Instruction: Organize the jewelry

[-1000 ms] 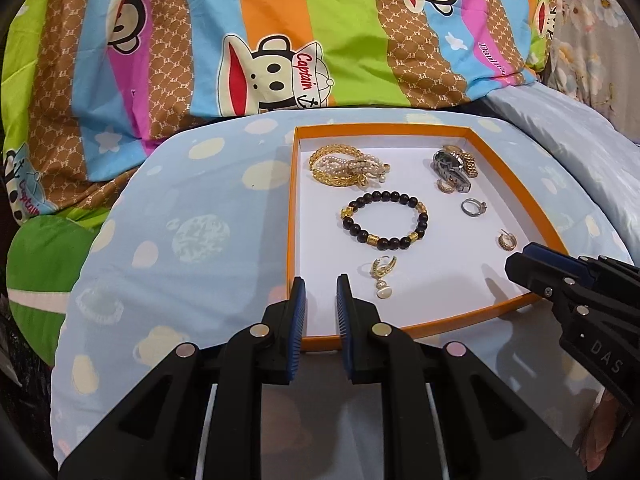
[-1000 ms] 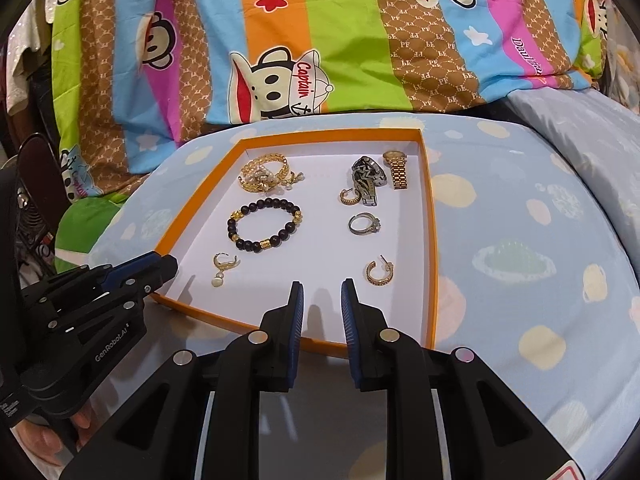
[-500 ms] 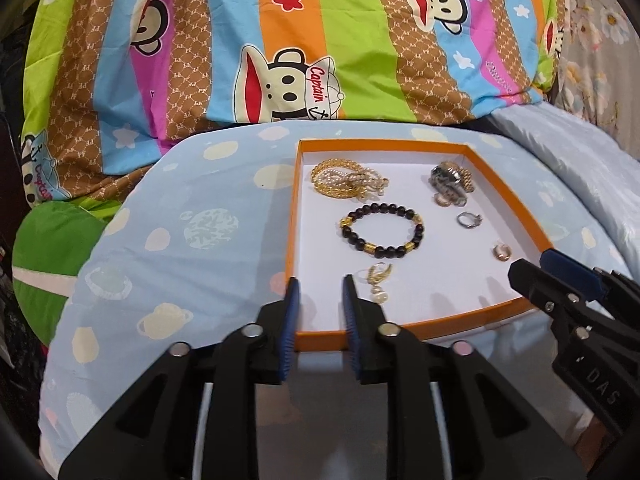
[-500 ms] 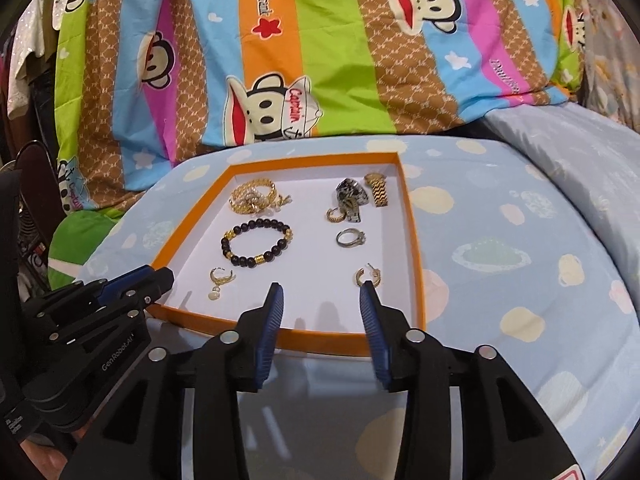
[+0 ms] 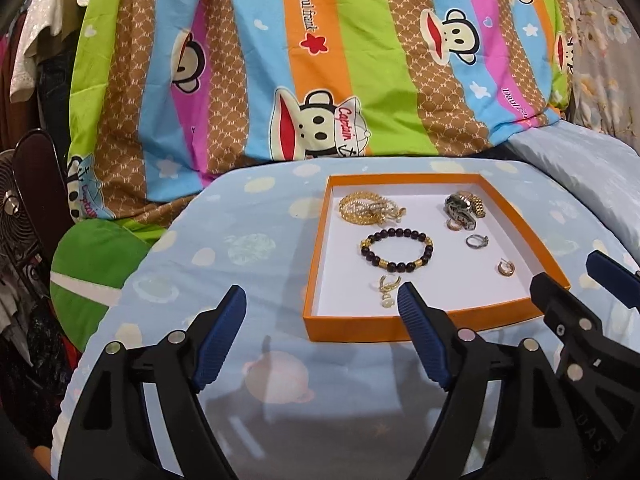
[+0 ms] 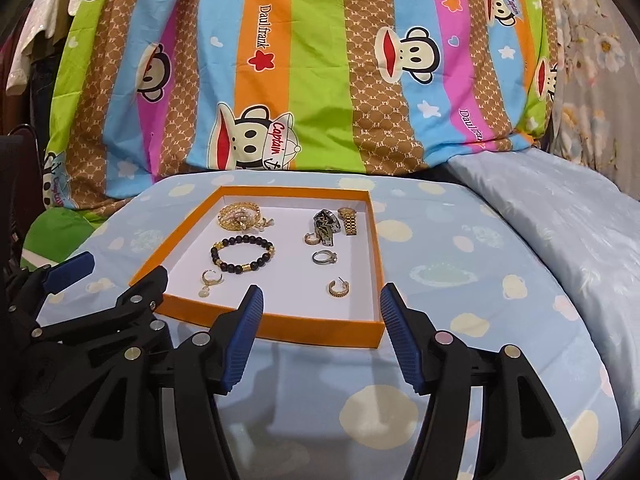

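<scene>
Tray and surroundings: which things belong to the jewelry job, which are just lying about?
Job: tray; beaded bracelet; gold chains; watches; ring; hoop earring; drop earring; both grippers, open.
Lying about: monkey blanket; blue sheet; fan.

The left gripper (image 5: 320,316) covers part of the pearl earring (image 5: 387,288). The watches (image 5: 464,209) lie piled, too small to tell apart.

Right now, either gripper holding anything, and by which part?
Nothing held. Left gripper and right gripper both have jaws wide open, short of the orange tray; all jewelry lies inside it.
</scene>
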Demonstrator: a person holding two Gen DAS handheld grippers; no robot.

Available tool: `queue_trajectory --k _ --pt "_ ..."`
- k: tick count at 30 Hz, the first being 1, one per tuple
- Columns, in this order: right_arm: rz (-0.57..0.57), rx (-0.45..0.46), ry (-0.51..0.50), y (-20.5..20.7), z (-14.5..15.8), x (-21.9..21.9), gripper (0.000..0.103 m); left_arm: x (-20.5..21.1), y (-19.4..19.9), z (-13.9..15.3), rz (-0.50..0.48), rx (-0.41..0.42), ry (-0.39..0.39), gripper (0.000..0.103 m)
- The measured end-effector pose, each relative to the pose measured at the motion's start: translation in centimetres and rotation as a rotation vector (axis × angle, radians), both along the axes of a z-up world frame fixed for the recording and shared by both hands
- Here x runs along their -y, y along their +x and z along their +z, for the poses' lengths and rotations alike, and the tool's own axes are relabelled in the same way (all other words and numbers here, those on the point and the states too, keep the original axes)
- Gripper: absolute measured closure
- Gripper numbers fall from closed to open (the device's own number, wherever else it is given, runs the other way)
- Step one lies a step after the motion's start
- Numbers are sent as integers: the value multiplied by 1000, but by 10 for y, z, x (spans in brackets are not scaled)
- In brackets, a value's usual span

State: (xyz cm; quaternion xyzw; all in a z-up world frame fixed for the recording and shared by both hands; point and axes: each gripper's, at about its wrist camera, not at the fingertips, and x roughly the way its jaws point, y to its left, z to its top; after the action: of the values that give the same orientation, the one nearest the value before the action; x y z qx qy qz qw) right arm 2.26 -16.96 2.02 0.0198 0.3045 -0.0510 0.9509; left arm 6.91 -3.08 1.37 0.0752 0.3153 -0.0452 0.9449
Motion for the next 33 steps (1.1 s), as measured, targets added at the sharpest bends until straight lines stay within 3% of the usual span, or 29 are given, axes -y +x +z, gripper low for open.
queue_trajectory --k 11,33 --pt "-27 -35 36 4 -5 8 31 -3 3 -5 18 -27 1 19" --pt "-42 -39 10 4 -6 5 30 -2 4 -5 46 -29 27 19"
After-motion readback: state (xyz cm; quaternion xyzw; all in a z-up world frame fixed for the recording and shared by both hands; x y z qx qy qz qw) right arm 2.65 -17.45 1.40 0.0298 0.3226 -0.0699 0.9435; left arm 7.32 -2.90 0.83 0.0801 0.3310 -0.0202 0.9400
